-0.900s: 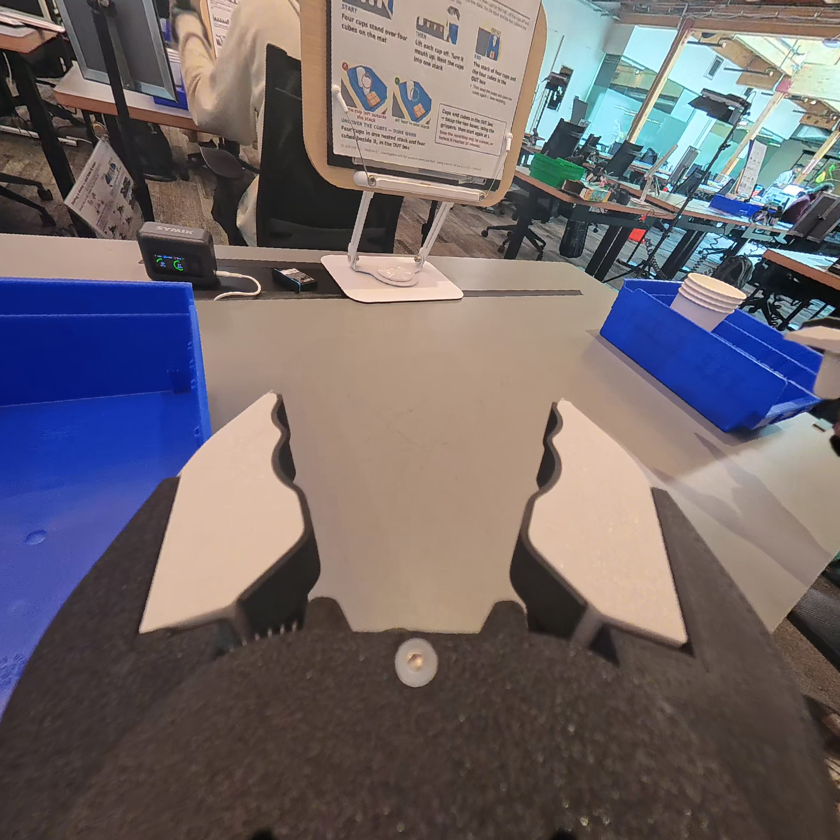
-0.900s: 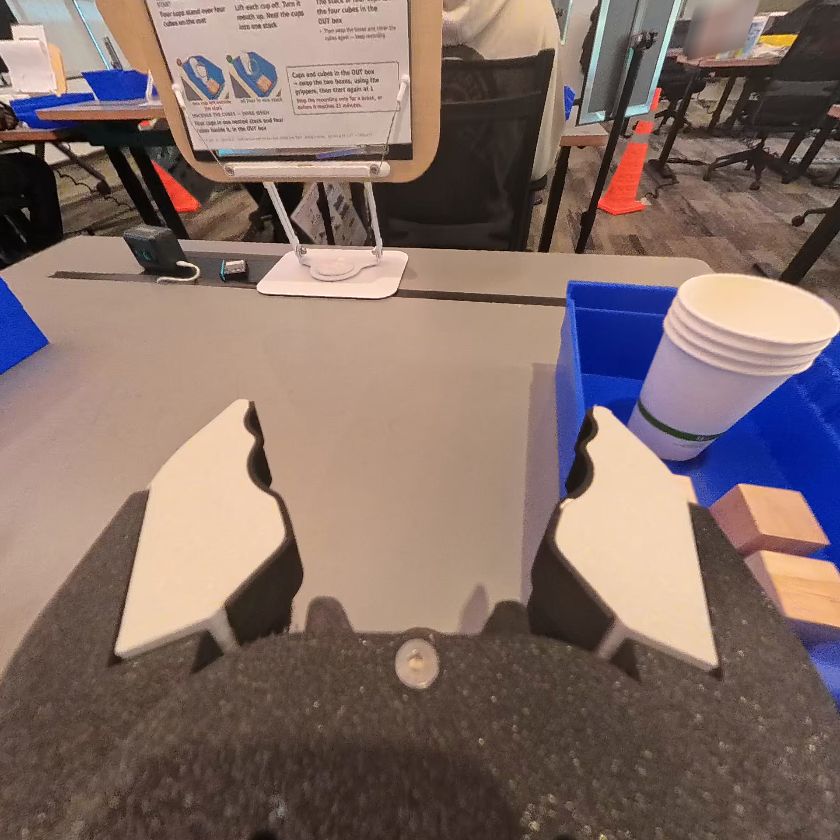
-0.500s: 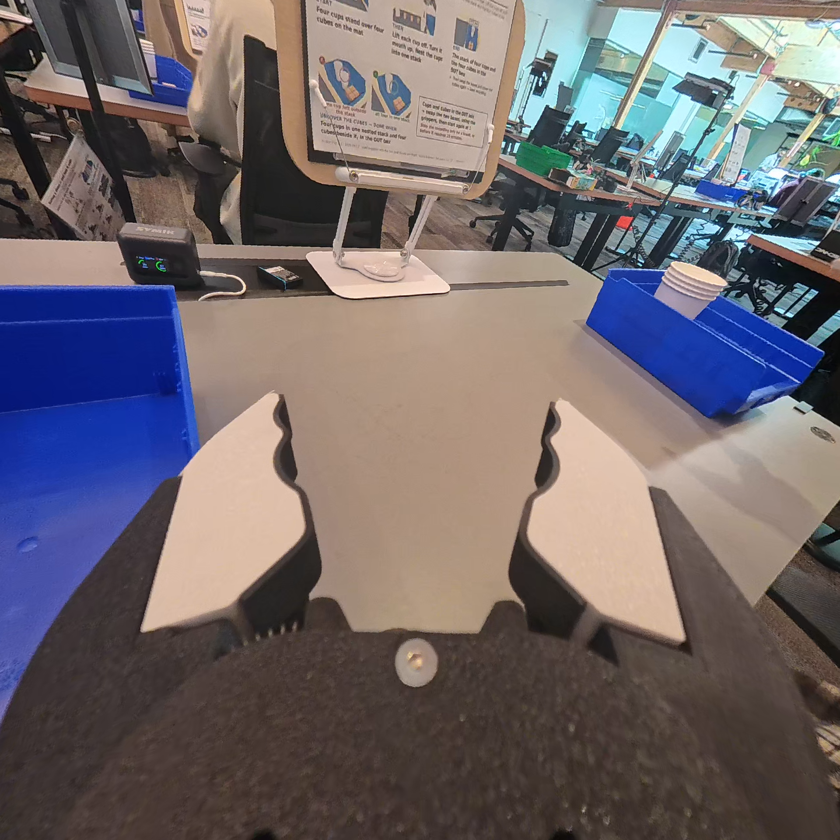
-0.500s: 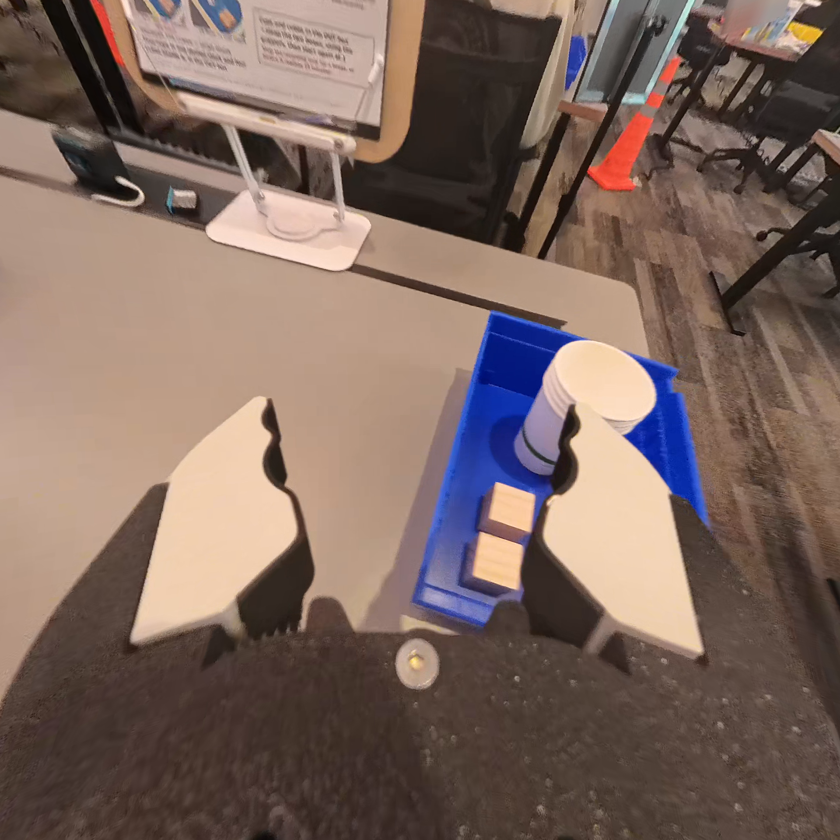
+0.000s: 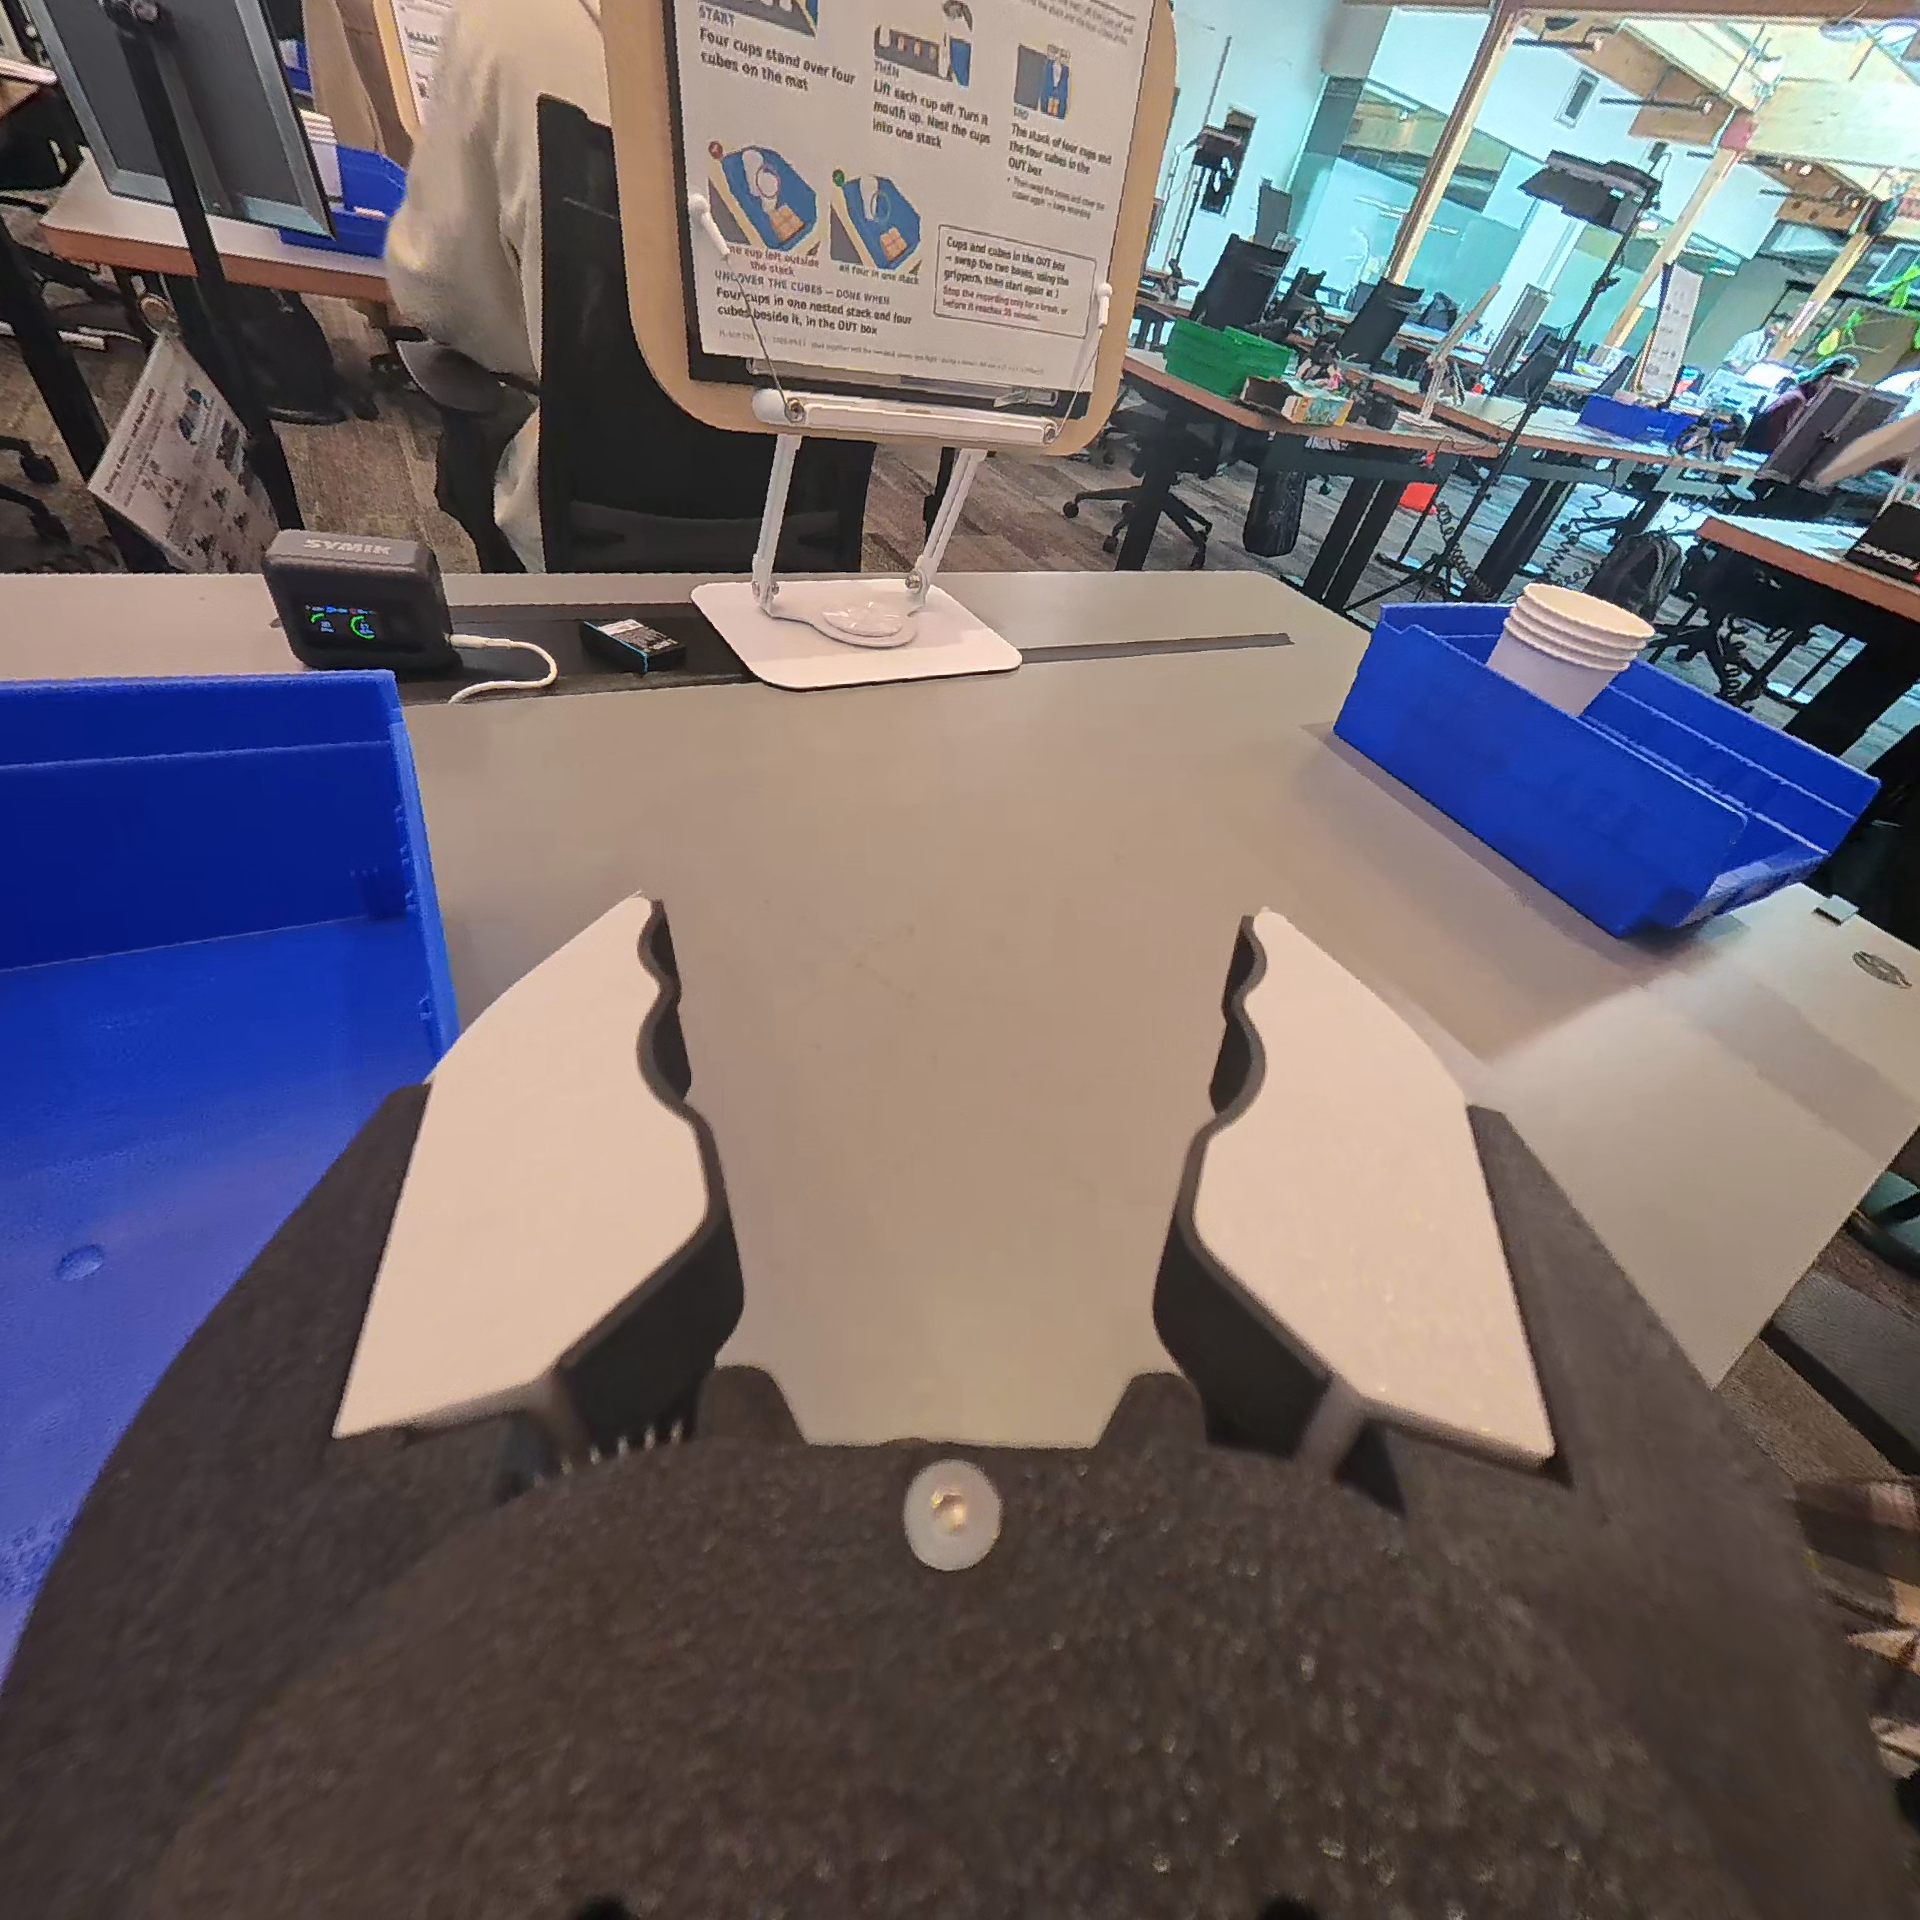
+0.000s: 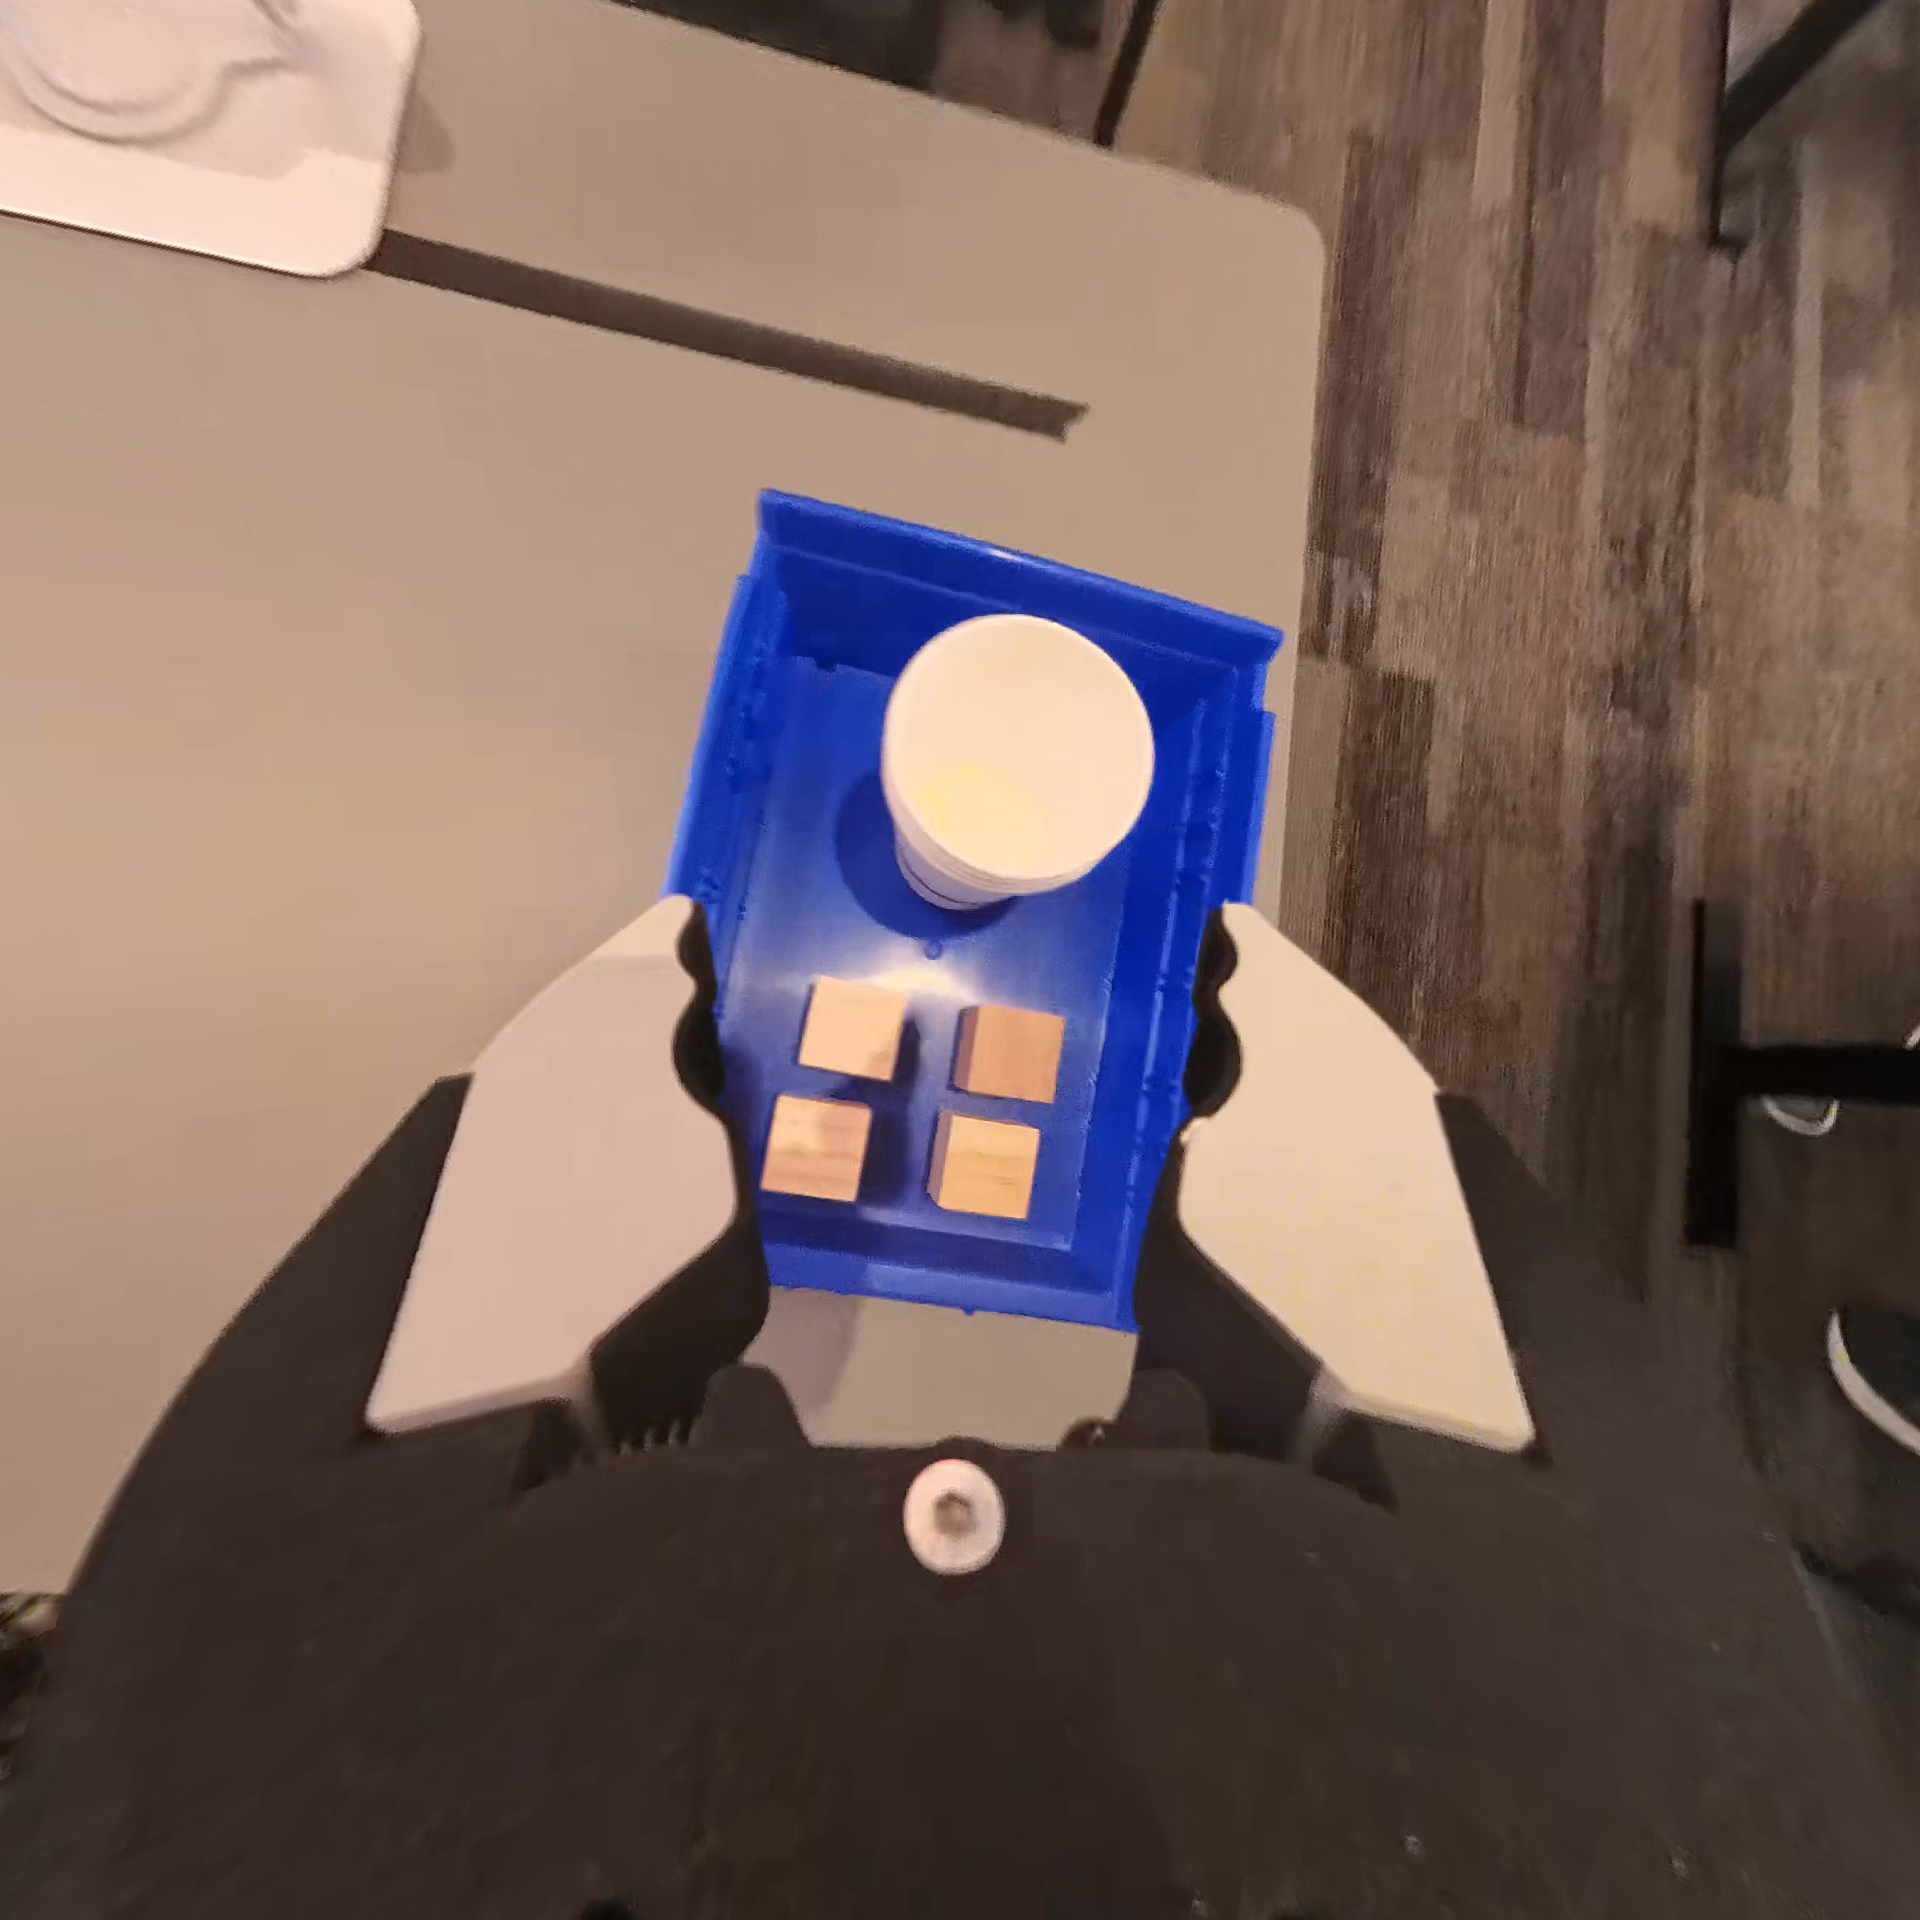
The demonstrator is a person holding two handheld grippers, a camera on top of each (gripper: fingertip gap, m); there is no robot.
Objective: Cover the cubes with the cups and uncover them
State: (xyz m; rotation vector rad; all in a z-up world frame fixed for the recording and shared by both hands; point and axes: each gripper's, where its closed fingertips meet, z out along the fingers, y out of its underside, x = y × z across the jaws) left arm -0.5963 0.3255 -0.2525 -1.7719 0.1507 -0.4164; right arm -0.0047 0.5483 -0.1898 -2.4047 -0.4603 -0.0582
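While upright, mouth-up, the cup stack (image 6: 1016, 767) stands beyond four cubes (image 6: 914, 1107).

Both hand-held grippers (image 5: 951, 1039) (image 6: 951, 1049) wide open, empty.

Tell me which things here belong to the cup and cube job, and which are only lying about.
For the job:
stack of paper cups
four wooden cubes
blue bin holding them
empty blue bin

Lying about:
instruction board on its stand
black device with cable
small black battery
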